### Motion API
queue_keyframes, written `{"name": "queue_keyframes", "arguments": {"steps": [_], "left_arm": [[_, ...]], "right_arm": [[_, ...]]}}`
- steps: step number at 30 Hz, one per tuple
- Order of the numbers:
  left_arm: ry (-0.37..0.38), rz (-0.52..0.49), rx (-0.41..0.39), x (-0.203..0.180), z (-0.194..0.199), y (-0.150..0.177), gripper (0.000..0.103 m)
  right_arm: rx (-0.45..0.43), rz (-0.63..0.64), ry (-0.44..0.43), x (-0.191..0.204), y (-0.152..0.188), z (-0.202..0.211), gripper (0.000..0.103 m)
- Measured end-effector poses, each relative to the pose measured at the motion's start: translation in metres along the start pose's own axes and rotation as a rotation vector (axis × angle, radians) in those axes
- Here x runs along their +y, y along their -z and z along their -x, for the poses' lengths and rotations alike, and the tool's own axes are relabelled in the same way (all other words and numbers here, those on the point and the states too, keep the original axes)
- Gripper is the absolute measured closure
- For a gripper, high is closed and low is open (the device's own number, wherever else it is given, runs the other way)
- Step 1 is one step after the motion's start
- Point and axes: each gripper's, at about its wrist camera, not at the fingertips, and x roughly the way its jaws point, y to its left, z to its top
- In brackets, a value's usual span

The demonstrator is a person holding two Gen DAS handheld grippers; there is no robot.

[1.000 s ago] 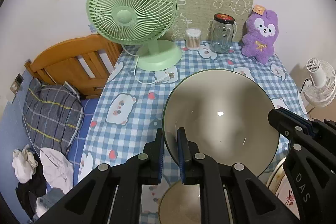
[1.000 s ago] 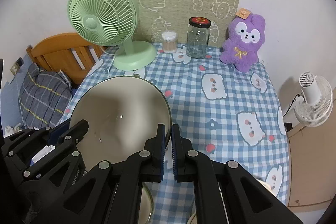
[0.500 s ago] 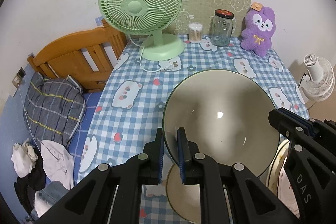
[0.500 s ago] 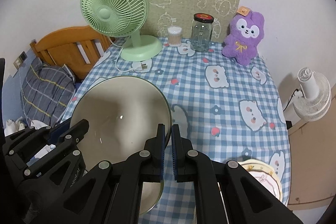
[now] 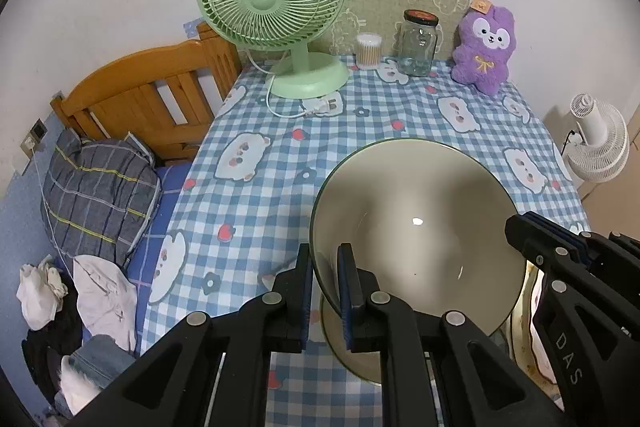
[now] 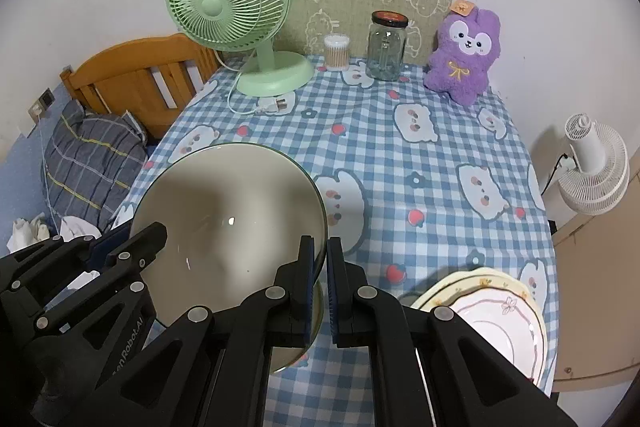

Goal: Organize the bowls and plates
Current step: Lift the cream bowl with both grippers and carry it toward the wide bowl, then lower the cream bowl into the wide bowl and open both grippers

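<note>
both grippers are clamped on the same big cream bowl (image 5: 416, 227), one on each side of the rim. the left gripper (image 5: 323, 267) has its blue-padded fingers (image 5: 345, 283) pinched tight on the bowl's left edge, one finger inside the rim and one outside. the right gripper (image 6: 319, 267) does the same on the opposite edge, fingers (image 6: 307, 275) squeezed onto the rim with barely a gap. both point steeply down and forward over the checked tablecloth (image 6: 400, 163), and each one shows up at the edge of the other's camera.

the bowl sits just ahead of the fingertips, held up off the table and tipped so its inside faces the cameras. right below it, under the fingers, there's another cream dish (image 5: 352, 351) lying on the cloth. off to the right of the right fingers, near the table's front corner, is a stack of floral plates (image 6: 496, 311).

far beyond the fingertips, along the wall: green desk fan (image 5: 276, 7), cotton swab tub (image 5: 368, 50), glass jar (image 5: 418, 43), purple plush bunny (image 5: 484, 51).
</note>
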Motion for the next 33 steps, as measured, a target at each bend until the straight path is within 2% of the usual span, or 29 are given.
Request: {"name": "queue_keyframes", "arguments": {"steps": [15,28,33], "left_arm": [[0.004,-0.006,0.027,0.001,-0.009,0.028,0.094],[0.034,-0.001,0.087,0.002,-0.032,0.041,0.094],[0.031,-0.008,0.067,0.001,-0.032,0.042,0.094]], "right_arm": [[0.027,0.009,-0.002,0.005,0.028,-0.008,0.095],[0.063,0.014,0.011,0.006,0.041,-0.024,0.095],[0.064,0.015,0.011,0.006,0.043,-0.025,0.095]]}}
